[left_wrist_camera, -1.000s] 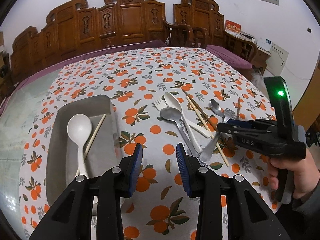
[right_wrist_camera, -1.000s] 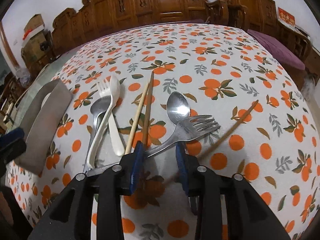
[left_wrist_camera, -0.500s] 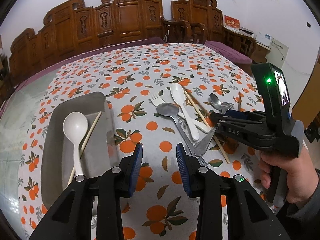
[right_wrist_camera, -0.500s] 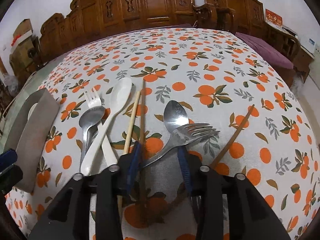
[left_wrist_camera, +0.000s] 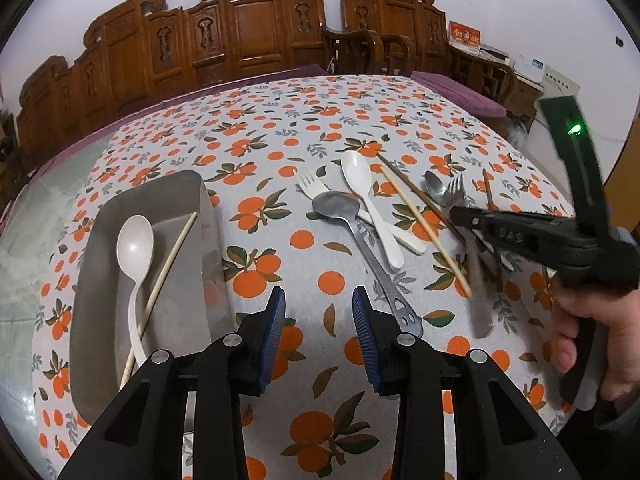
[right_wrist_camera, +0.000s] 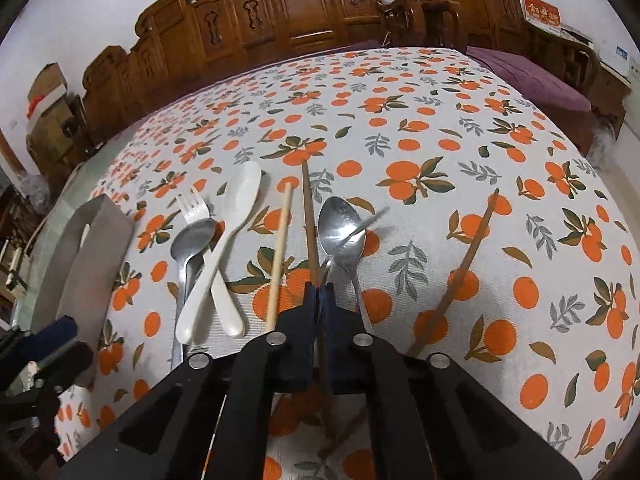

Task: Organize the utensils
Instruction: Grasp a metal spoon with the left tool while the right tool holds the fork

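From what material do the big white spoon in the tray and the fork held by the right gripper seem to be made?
White spoon: probably plastic, perhaps ceramic; opaque, smooth, with a soft sheen. Fork in the right gripper: apparently stainless steel; grey, with bright reflections.

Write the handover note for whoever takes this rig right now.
Left gripper: open, empty, hovering between tray and pile.
Right gripper: shut on the metal fork, tines blurred.
Done: white spoon and one pale chopstick lie in the grey tray.
Left on the tablecloth: large metal spoon, white spoon and white fork crossed, pale chopstick, small metal spoon, dark chopsticks.
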A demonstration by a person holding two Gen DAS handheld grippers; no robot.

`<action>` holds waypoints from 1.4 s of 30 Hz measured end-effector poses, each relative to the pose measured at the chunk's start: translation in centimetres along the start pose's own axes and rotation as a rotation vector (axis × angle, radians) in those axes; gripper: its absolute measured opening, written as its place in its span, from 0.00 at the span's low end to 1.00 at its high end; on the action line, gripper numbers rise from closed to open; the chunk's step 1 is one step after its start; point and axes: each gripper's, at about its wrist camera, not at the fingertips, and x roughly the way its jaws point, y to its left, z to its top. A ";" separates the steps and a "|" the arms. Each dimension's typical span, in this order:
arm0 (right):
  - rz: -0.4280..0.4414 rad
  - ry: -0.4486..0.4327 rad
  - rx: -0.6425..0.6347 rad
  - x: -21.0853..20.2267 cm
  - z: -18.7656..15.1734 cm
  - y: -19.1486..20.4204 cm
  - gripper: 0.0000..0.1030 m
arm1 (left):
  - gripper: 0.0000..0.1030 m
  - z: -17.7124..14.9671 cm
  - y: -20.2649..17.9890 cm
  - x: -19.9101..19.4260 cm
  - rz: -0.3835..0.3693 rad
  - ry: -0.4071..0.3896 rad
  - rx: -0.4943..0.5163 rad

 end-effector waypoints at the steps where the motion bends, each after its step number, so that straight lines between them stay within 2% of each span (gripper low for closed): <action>1: 0.008 -0.003 0.003 -0.2 0.0 -0.1 0.03 | 0.32 0.0 0.0 0.1 -0.001 0.003 -0.001; 6: 0.059 -0.024 0.025 -1.4 0.3 -1.0 0.03 | 0.32 0.2 -0.4 0.8 -0.010 0.004 0.004; 15: 0.091 -0.061 -0.009 -2.7 1.1 -1.0 0.03 | 0.32 1.4 -2.1 3.4 -0.009 0.029 0.022; 23: 0.100 -0.073 -0.034 -3.0 1.3 -0.9 0.03 | 0.33 2.0 -3.3 6.1 0.000 0.065 0.037; 29: 0.104 -0.077 -0.052 -3.2 1.4 -0.7 0.03 | 0.33 3.3 -2.8 8.0 -0.012 0.081 -0.005; 36: 0.107 -0.071 -0.067 -3.0 1.4 -0.3 0.03 | 0.33 4.3 -2.7 8.6 -0.019 0.069 -0.016; 37: 0.108 -0.071 -0.068 -2.9 1.4 -0.3 0.03 | 0.32 4.3 -2.7 8.7 -0.019 0.066 -0.015; 40: 0.108 -0.066 -0.075 -2.8 1.4 -0.1 0.03 | 0.11 4.3 -2.6 8.7 -0.026 0.056 -0.005; 42: 0.108 -0.064 -0.080 -2.8 1.3 -0.1 0.03 | 0.08 4.2 -2.6 8.6 -0.032 0.054 0.003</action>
